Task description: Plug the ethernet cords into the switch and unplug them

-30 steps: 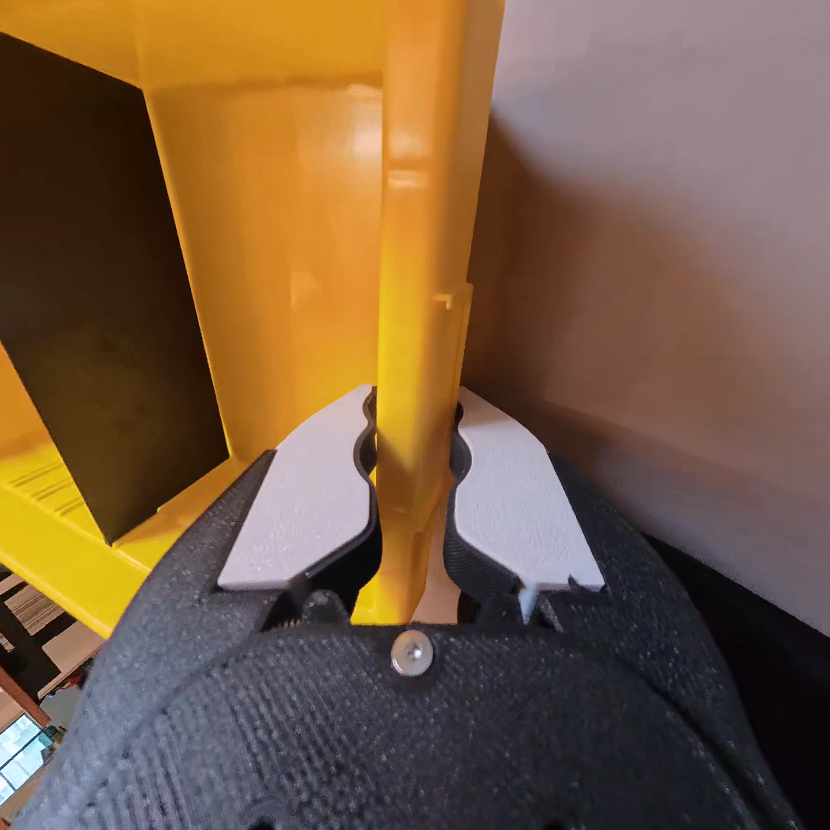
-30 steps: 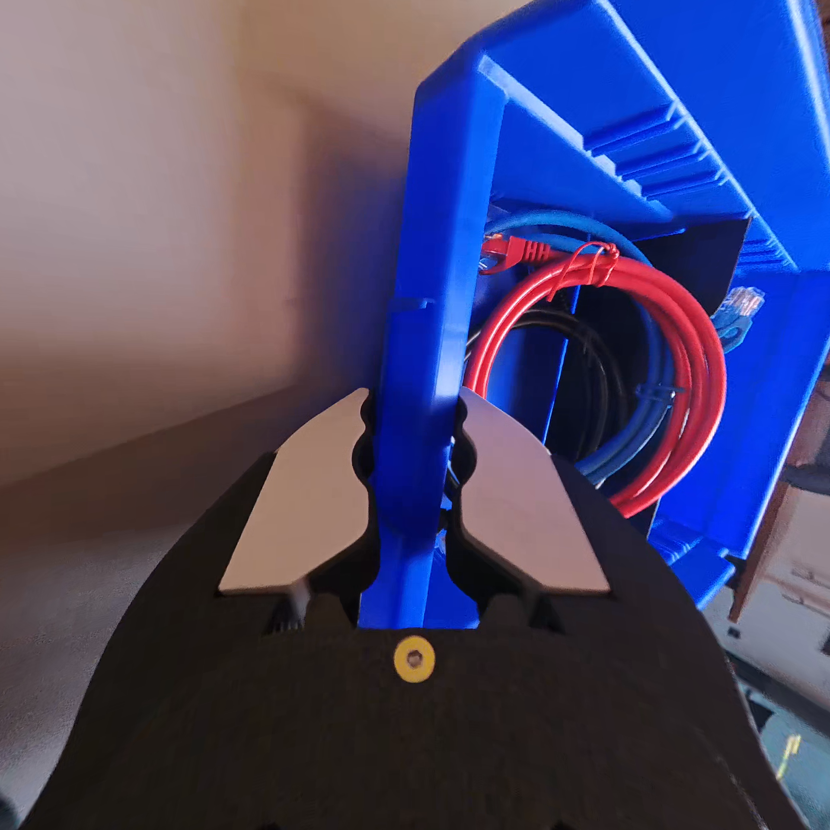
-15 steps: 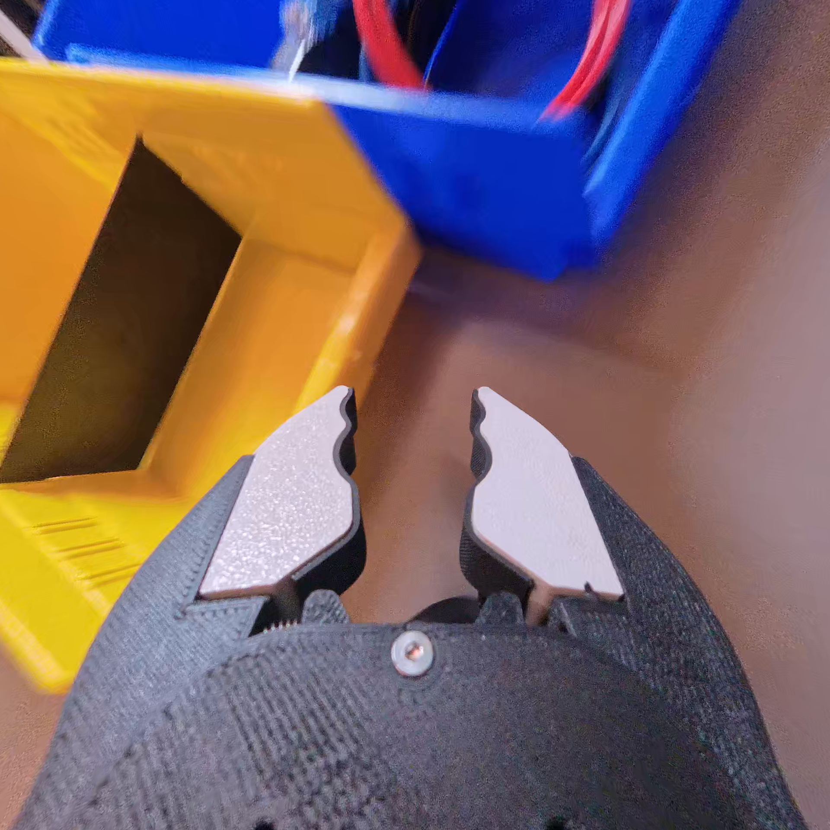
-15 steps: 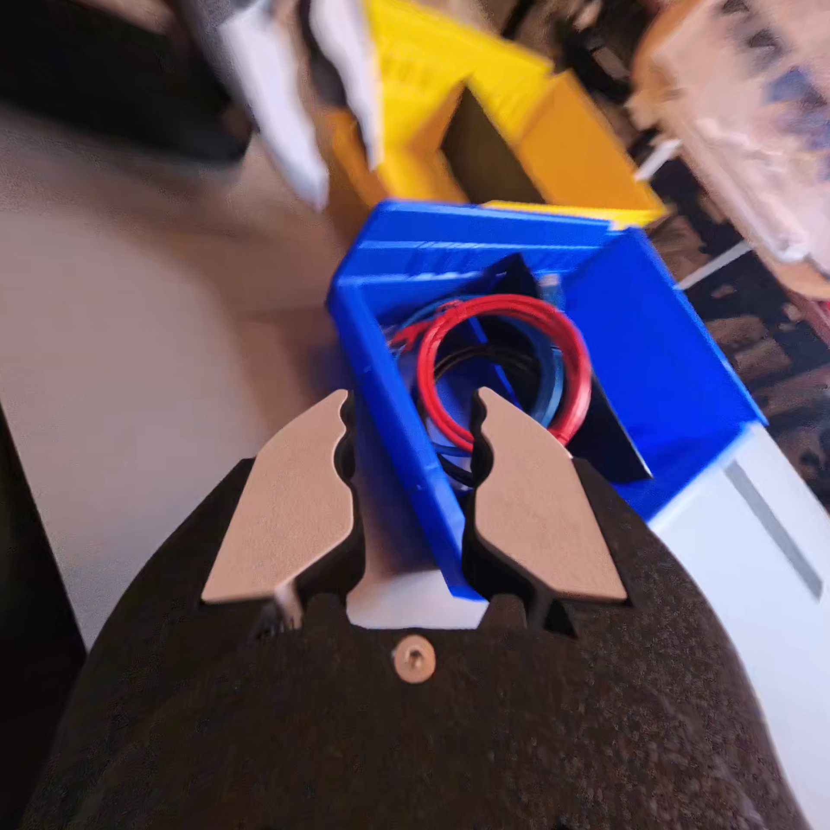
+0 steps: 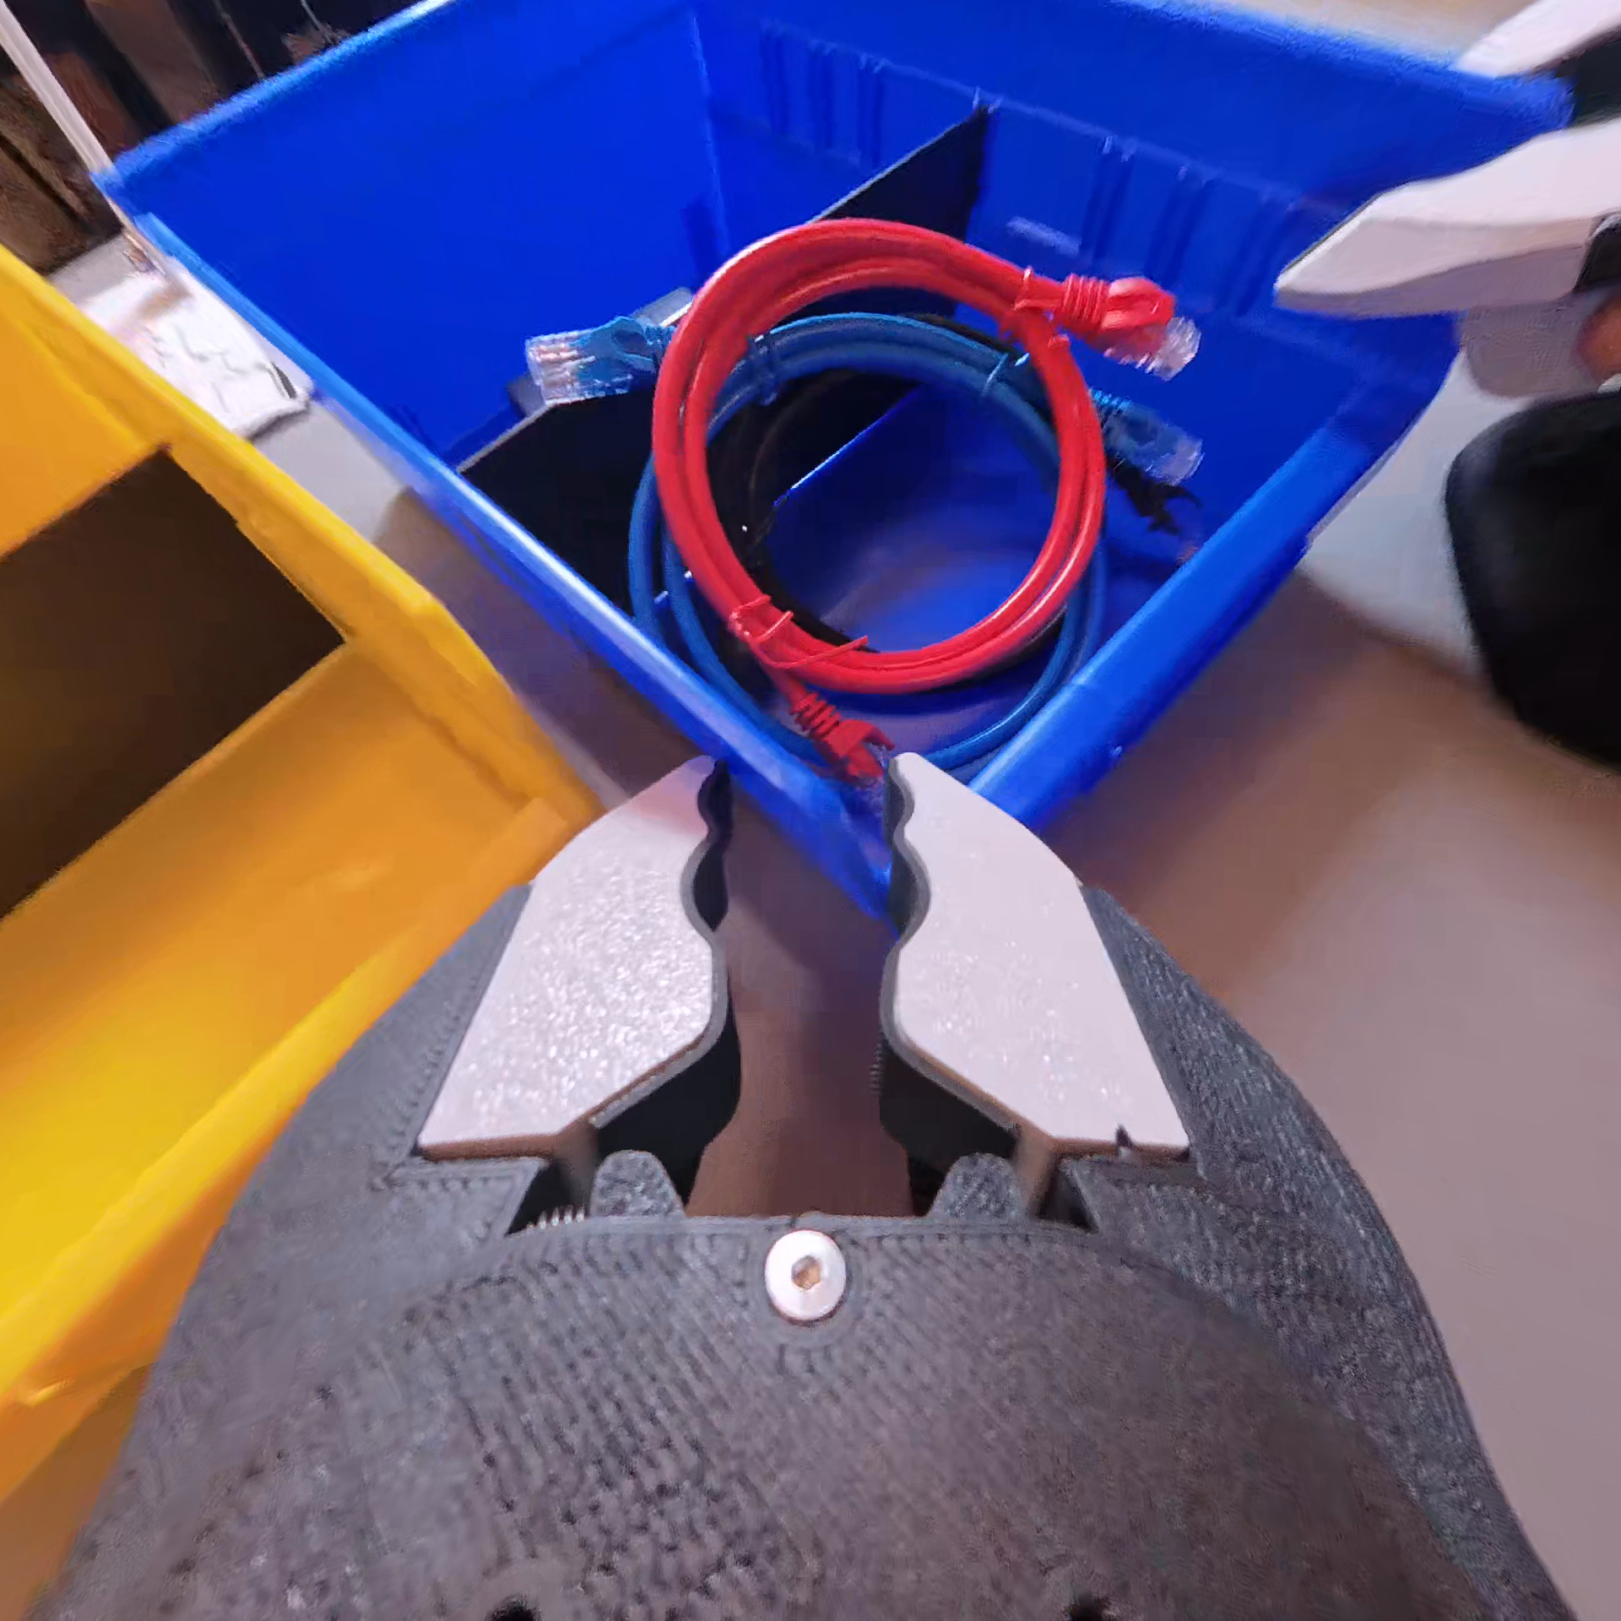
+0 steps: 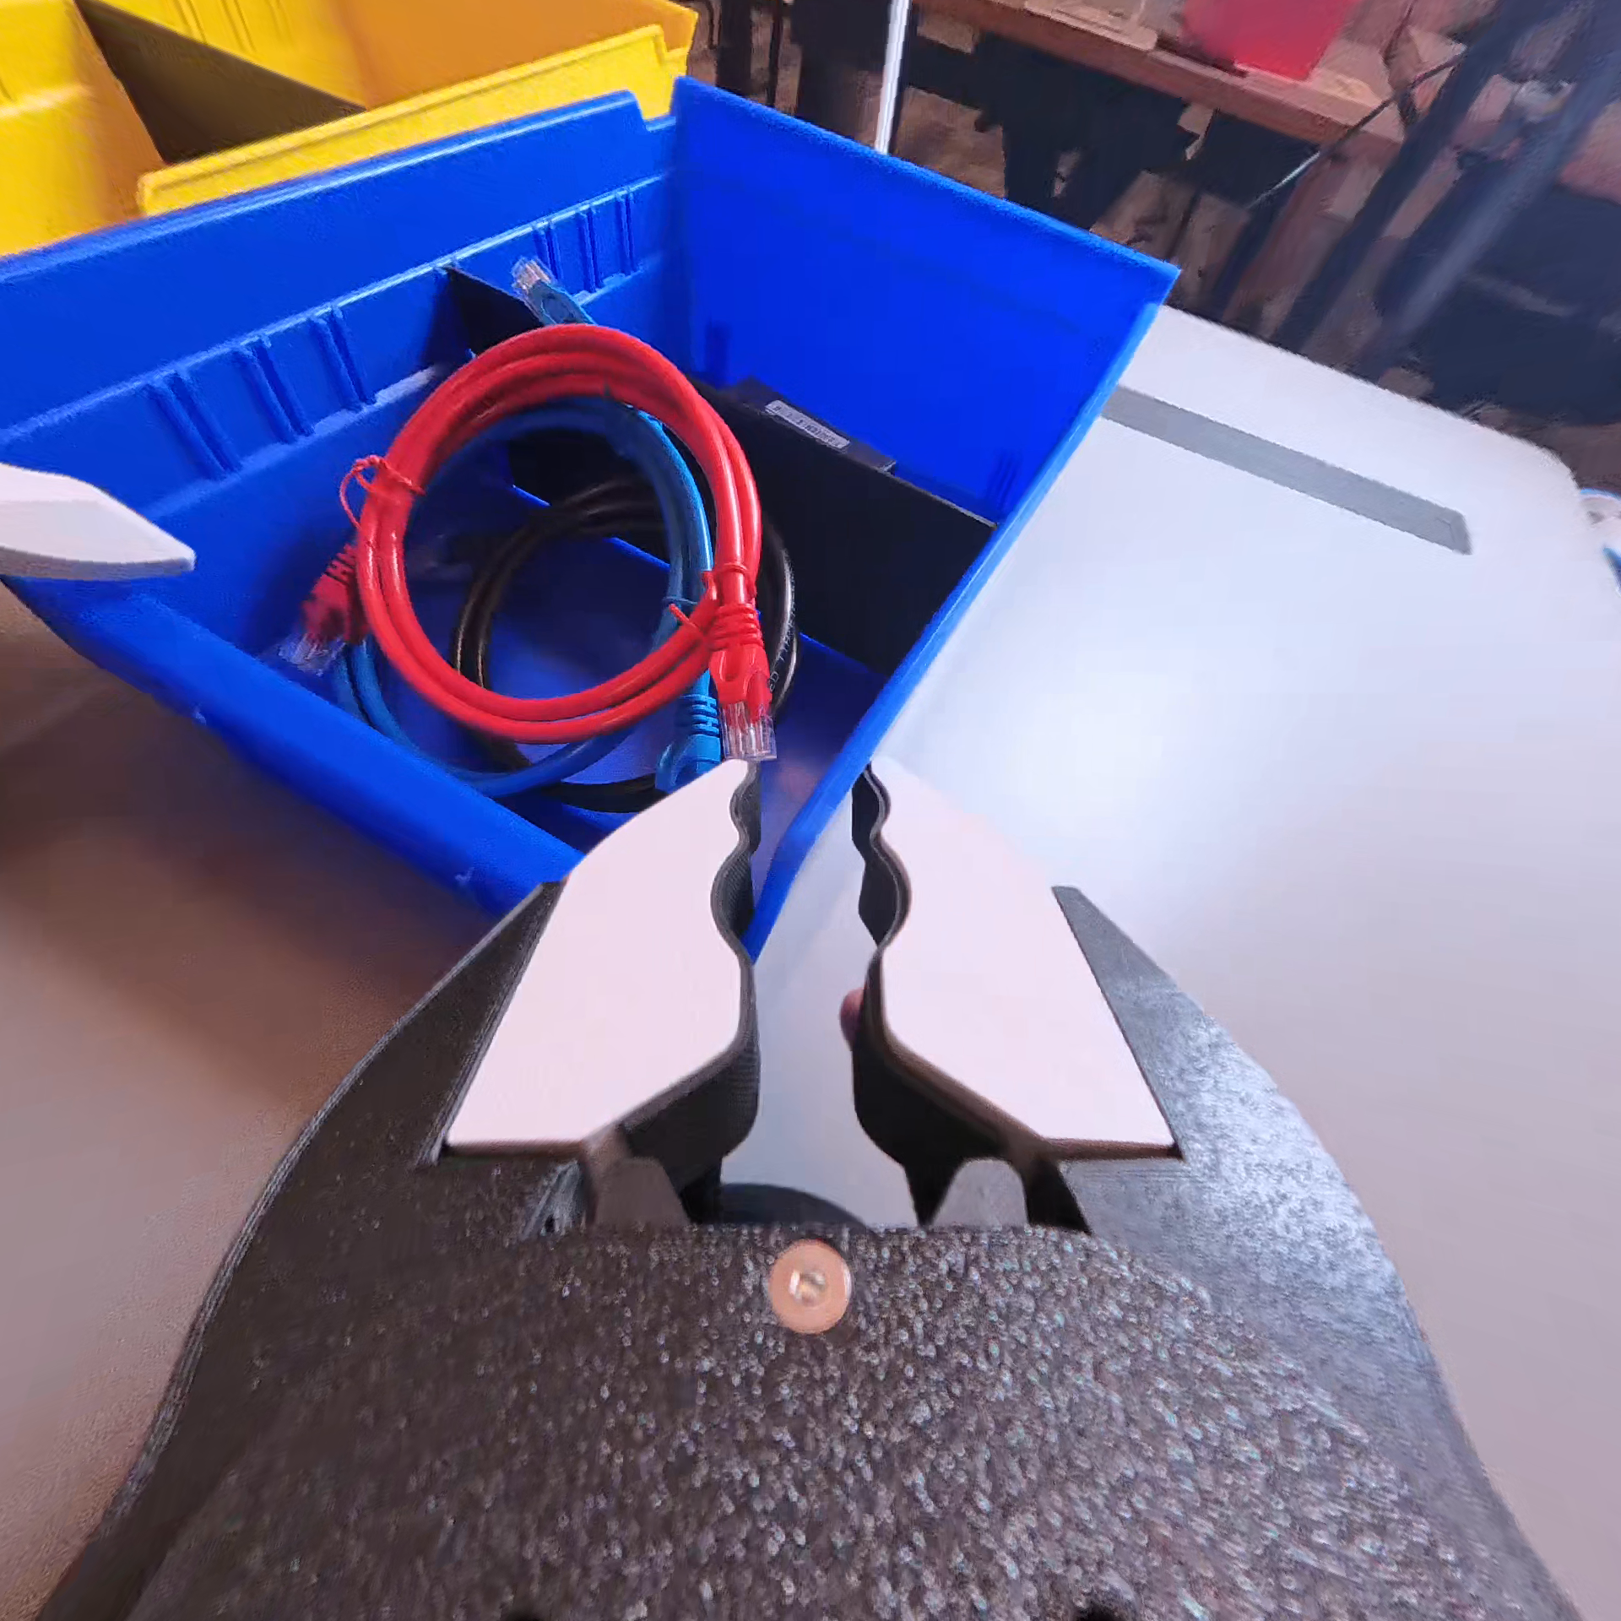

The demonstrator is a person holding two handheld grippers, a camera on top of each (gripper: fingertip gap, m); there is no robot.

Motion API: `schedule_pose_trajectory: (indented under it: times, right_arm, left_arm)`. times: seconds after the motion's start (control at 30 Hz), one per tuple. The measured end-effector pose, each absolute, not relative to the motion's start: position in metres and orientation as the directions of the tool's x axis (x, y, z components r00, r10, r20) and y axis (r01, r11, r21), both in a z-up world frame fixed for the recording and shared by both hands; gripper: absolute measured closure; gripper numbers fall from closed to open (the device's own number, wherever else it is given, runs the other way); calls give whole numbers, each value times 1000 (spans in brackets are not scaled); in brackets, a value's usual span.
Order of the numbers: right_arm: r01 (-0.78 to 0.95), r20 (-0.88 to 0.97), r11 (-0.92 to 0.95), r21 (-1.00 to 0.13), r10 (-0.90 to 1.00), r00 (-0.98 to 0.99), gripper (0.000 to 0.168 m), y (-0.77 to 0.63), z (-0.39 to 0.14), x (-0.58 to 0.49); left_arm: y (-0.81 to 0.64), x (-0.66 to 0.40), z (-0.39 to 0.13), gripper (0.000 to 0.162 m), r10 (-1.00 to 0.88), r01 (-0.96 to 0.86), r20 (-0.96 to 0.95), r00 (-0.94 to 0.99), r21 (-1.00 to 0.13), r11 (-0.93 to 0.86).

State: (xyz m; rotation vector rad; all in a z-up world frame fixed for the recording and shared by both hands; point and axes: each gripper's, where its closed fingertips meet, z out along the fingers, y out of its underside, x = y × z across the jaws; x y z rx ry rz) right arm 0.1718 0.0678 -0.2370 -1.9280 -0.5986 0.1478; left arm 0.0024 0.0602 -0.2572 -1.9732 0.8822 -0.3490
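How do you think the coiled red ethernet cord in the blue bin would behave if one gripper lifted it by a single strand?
The red cord is tied with wire twists in two spots, so it would likely rise as one loop. It looks thin, probably light, sagging slightly. It rests on the blue cord, so it might drag that along.

two wrist cameras, one bin between them

the left wrist view looks down, close, over the near corner of the blue bin (image 5: 1140, 675), the yellow bin (image 5: 263, 921) at its left. the right wrist view faces the bin (image 6: 921, 289) from the opposite corner, equally close. both share its coiled red cord (image 5: 877, 439) (image 6: 561, 526).
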Motion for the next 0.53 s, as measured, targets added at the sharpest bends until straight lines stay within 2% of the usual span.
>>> schedule_pose_trajectory:
  times: [0.03,0.13,0.33,0.43,0.53]
  right_arm:
    - [354,198,-287,-890,457,867,149,62,-233,173]
    - [367,299,-137,-920,362,883,159,34,-201,181]
    - [325,336,88,-941,340,879,158,-19,-132,148]
    - [231,280,158,-960,485,828,158,-29,-104,94]
    - [132,179,120,-984,663,727,157,-33,-95,22]
  left_arm:
    - [58,3,-254,132,-698,-479,-166,696,-832,-279]
    - [38,6,-227,139,-685,-464,-236,689,-870,-167]
    - [-19,-30,-126,141,-561,-503,-452,693,-861,73]
    - [-52,-83,-97,138,-503,-552,-493,710,-833,37]
    - [-82,-148,-86,135,-490,-583,-475,731,-807,-89]
